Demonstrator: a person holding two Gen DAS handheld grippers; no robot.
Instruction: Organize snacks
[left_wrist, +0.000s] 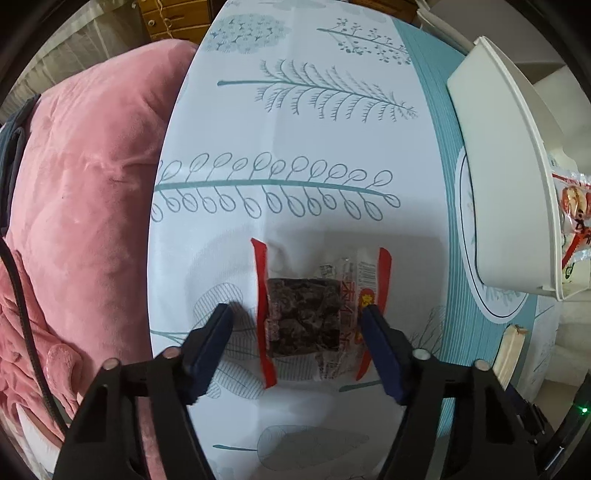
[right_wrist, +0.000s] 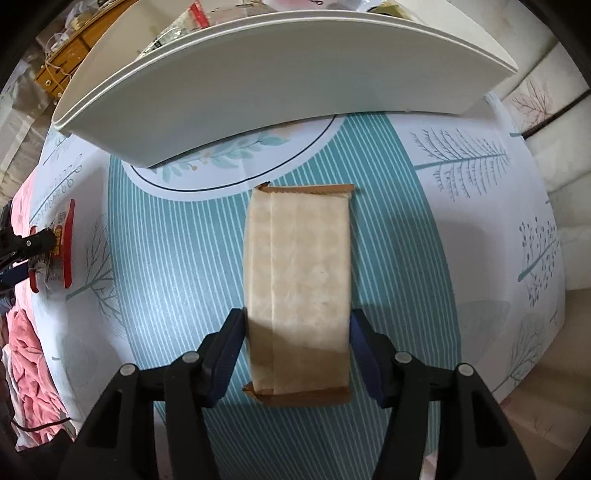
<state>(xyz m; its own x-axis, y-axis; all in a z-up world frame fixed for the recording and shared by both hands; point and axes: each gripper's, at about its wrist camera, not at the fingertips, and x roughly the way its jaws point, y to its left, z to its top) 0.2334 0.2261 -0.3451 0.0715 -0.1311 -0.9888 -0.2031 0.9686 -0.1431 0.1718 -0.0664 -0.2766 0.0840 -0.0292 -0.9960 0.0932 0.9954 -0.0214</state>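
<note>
Your left gripper (left_wrist: 297, 321) points down over the red-edged snack packet (left_wrist: 314, 317), its jaws standing wide with the packet between them: the right pad sits at the packet's red edge, while the left pad is clear of the other edge with bare cloth showing in the gap, so nothing is clamped. Your right gripper (right_wrist: 297, 328) straddles the tan snack packet (right_wrist: 299, 291) lying flat on the striped teal part of the tablecloth (right_wrist: 166, 258); both pads sit right at its long sides, though you cannot tell whether they press. Beyond that packet, across a strip of cloth, stands the white bin (right_wrist: 280, 85), its wall spanning the view. In the left view the bin is off to the right with wrapped snacks (left_wrist: 572, 206) inside, patterned cloth lies open ahead, and the table edge runs close on the left beside a pink blanket (left_wrist: 85, 177).
</note>
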